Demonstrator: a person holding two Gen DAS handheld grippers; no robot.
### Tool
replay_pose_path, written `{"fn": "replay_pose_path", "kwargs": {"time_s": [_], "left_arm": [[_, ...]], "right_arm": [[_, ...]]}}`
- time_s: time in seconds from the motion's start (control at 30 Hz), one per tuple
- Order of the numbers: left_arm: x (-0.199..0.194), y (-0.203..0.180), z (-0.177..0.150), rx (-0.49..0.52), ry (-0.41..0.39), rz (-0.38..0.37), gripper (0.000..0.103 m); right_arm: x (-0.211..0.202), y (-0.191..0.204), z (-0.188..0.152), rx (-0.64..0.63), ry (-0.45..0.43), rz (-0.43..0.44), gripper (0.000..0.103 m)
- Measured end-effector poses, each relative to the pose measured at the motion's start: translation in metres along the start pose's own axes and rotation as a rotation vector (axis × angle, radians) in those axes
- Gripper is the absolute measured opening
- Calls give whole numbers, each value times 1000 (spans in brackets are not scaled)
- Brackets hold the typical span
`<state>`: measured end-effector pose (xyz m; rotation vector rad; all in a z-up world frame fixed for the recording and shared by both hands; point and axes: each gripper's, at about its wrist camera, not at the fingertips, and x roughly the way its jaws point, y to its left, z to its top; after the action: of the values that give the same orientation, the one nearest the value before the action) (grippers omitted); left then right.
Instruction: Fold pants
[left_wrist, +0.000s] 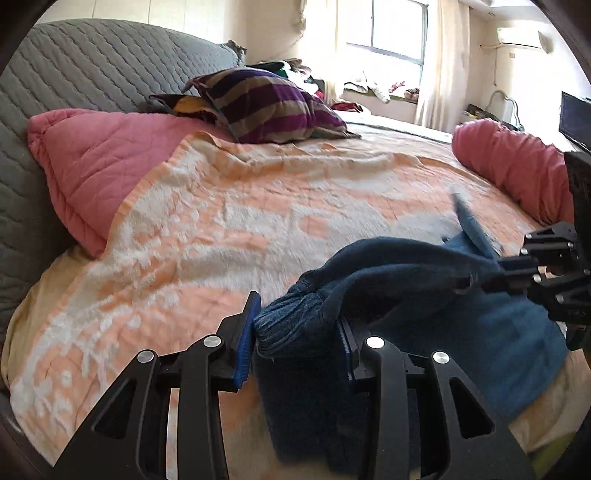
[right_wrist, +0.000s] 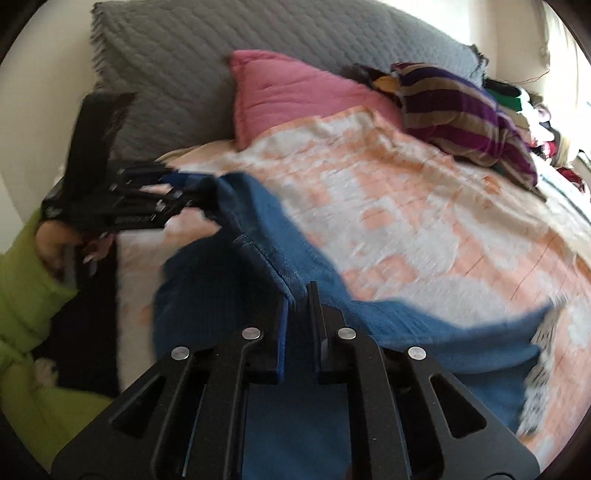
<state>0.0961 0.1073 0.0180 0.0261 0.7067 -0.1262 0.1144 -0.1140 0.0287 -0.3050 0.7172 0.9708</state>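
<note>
Black linkage arms of both grippers fill the near edge of each wrist view, with the blue pants (left_wrist: 424, 332) bunched right at them. Going big to small from there: bed (left_wrist: 33, 306) covered by a fuzzy orange-and-white blanket (left_wrist: 229, 221), soft nap, lying mostly flat, which judged from here makes it the folding surface. Grey quilted headboard cover (left_wrist: 92, 66) behind, diamond stitching. Pink quilted comforter (left_wrist: 99, 162) pushed to the bed's edges, puffy, rolled on the far side. Striped purple-and-tan pillow (left_wrist: 269, 107) sits near the head, well apart from the work area.

Pants: denim-like blue fabric, ribbed elastic waistband, lifted off the blanket and hanging slack between the two grippers, lower part draping onto the near bed edge. Probably held up by the waist to straighten the legs before laying flat.

Left gripper (left_wrist: 299, 328): jaws partly apart, clamped on a thick wad of gathered waistband between the blue pads. Right gripper (right_wrist: 297, 302): jaws nearly closed, pinching a thin seam edge of the pants. Motion blur in the right wrist view softens the cloth detail. Person's green sleeve (right_wrist: 26, 295) shows at the left of that view.
</note>
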Motion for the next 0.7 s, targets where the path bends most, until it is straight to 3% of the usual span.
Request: {"fn": "replay_pose_path", "kwargs": {"time_s": [0.27, 0.47, 0.7], "left_arm": [[-8, -2, -38, 21, 117, -14, 37], [-2, 14, -58, -57, 190, -35, 45], [-15, 30, -73, -153, 226, -80, 45]], "right_arm": [[1, 46, -40, -5, 61, 65, 5], [12, 63, -53, -23, 94, 67, 5], [20, 74, -61, -54, 114, 87, 5]]}}
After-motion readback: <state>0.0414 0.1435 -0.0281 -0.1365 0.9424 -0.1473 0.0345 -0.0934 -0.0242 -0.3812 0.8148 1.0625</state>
